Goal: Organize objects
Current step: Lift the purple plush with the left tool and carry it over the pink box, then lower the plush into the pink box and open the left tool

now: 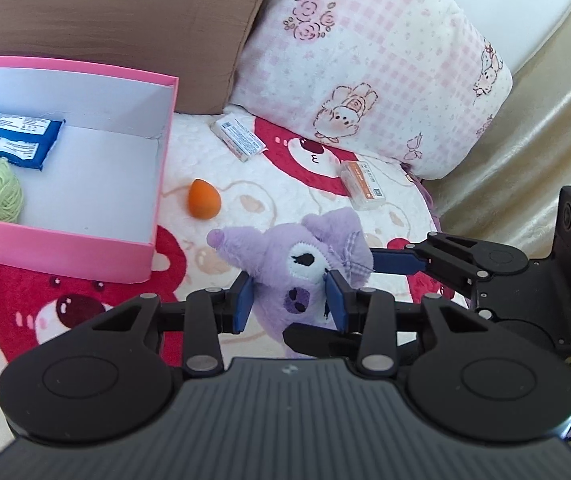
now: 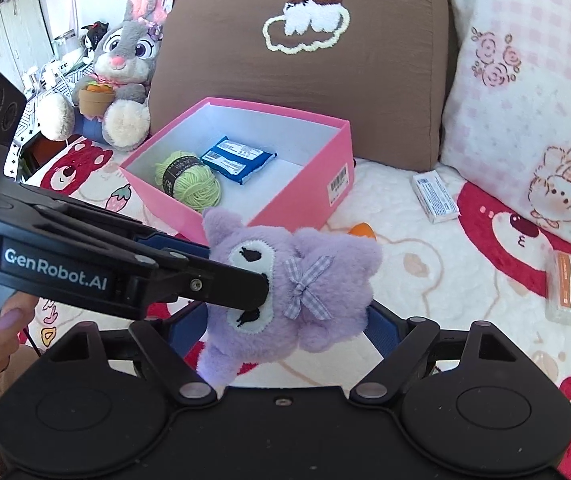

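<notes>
Purple plush toy (image 1: 297,268) is clamped by left tongs (image 1: 291,304) on both sides & is also gripped by right tongs (image 2: 285,320), held above the bed blanket (image 1: 285,184) just beside pink box (image 1: 157,184); yarn ball (image 2: 189,182) & blue packet (image 2: 237,159) are seen inside box.

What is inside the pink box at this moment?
The pink box holds a green yarn ball and a blue packet, lying side by side. The purple plush toy covers part of the near wall; the visible floor is otherwise bare.

One pink box (image 2: 285,196), one yarn ball (image 2: 193,184), one blue packet (image 2: 237,160), one purple plush (image 2: 293,292), one orange sponge (image 1: 204,199), two small boxes (image 1: 237,138).
</notes>
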A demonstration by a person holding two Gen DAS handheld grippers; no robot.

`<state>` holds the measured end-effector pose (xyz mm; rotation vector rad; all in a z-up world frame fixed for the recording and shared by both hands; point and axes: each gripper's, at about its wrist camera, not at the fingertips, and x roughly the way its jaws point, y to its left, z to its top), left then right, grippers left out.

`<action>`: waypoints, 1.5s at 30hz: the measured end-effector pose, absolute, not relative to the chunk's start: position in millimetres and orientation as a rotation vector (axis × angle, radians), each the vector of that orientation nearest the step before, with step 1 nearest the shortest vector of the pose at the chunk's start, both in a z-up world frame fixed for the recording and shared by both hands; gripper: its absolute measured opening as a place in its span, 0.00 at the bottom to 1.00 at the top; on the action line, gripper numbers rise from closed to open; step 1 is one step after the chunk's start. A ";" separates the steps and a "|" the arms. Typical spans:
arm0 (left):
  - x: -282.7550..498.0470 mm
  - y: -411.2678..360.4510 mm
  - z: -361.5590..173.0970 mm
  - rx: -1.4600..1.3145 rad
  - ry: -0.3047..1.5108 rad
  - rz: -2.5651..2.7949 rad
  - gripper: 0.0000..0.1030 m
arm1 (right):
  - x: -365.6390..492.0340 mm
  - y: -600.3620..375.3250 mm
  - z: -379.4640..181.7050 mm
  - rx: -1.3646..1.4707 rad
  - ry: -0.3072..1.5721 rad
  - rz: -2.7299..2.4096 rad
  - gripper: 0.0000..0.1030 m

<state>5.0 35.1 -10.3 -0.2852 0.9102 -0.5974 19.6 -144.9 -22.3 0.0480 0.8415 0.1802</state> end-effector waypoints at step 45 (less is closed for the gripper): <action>157.5 147.3 -10.8 -0.232 0.981 -0.352 0.40 | 198.1 -78.7 -36.3 0.050 0.842 0.250 0.73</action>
